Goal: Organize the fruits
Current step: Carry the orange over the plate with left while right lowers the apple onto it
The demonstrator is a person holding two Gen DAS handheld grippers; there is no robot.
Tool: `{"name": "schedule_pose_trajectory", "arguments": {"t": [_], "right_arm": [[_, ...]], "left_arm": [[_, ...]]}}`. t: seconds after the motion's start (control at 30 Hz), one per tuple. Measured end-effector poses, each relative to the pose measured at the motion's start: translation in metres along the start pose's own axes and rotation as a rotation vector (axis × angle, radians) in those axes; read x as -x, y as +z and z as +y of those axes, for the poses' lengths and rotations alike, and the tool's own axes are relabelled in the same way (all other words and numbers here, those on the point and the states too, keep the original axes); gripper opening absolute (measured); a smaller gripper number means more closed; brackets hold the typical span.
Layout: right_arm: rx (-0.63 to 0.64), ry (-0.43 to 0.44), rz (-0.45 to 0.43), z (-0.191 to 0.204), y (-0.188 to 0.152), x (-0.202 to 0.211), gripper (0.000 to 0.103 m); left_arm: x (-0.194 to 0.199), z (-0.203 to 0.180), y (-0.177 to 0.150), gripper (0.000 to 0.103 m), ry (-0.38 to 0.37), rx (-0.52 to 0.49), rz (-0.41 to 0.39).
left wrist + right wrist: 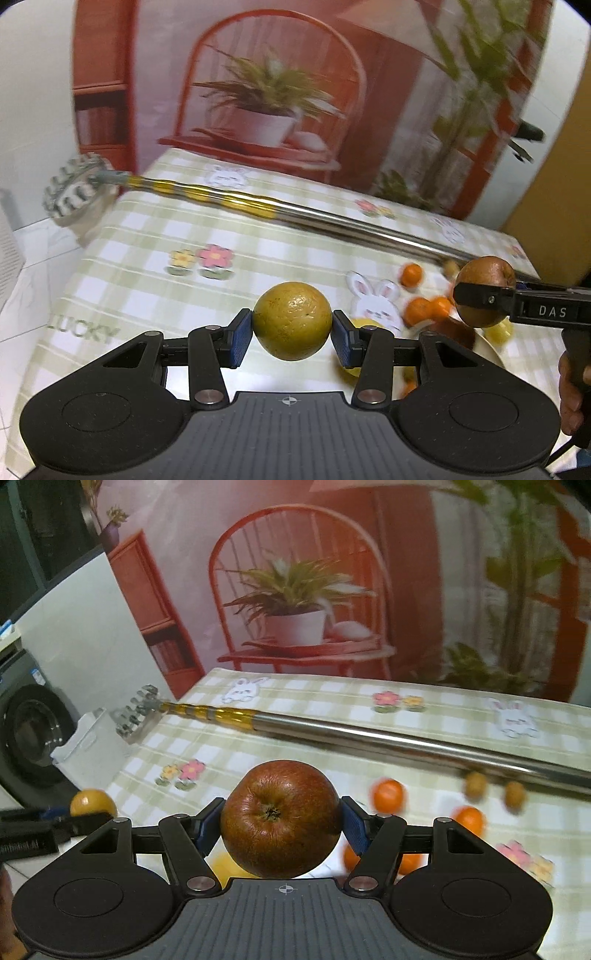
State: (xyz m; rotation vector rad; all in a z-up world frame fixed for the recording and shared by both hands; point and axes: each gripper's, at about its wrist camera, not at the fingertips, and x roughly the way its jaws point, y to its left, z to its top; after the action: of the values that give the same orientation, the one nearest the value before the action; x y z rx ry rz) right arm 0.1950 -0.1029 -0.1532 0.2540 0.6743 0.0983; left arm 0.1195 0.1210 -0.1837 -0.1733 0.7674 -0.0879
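My left gripper [292, 332] is shut on a yellow-green round fruit [292, 320] and holds it above the checked tablecloth. My right gripper [281, 830] is shut on a red-brown apple [280, 818], also held above the table. In the left wrist view the apple [484, 273] and the right gripper show at the right. In the right wrist view the yellow fruit [92, 802] shows at the left. Small oranges [388, 794] and two small brown fruits [475, 785] lie on the cloth. Oranges [428, 309] sit by a plate [489, 349].
A long metal telescopic rod [369, 740] with a rake-like head [136, 714] lies across the table. A printed backdrop with a red chair stands behind the table. A washing machine [29, 734] and a white bin [92, 749] stand left of the table.
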Motion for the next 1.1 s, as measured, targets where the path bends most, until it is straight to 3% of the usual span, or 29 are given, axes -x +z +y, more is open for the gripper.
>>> {"name": "schedule_pose_trajectory", "arguments": {"t": [0.4,0.7,1.1], "right_arm": [[-0.136,-0.085,-0.060,-0.068,-0.062,0.068,0.062],[-0.190,-0.114,-0.090,-0.098,-0.083,0.075,0.062],[-0.181,-0.107,-0.104,-0.107,-0.095,0.072,0.062]], "left_arm": [[-0.017,-0.068,-0.030,0.048,-0.134,-0.141,0.086],[-0.036,-0.097,-0.051,0.048,-0.191,-0.208,0.170],[-0.057,-0.112,-0.067,0.048,-0.166,-0.267,0.253]]}}
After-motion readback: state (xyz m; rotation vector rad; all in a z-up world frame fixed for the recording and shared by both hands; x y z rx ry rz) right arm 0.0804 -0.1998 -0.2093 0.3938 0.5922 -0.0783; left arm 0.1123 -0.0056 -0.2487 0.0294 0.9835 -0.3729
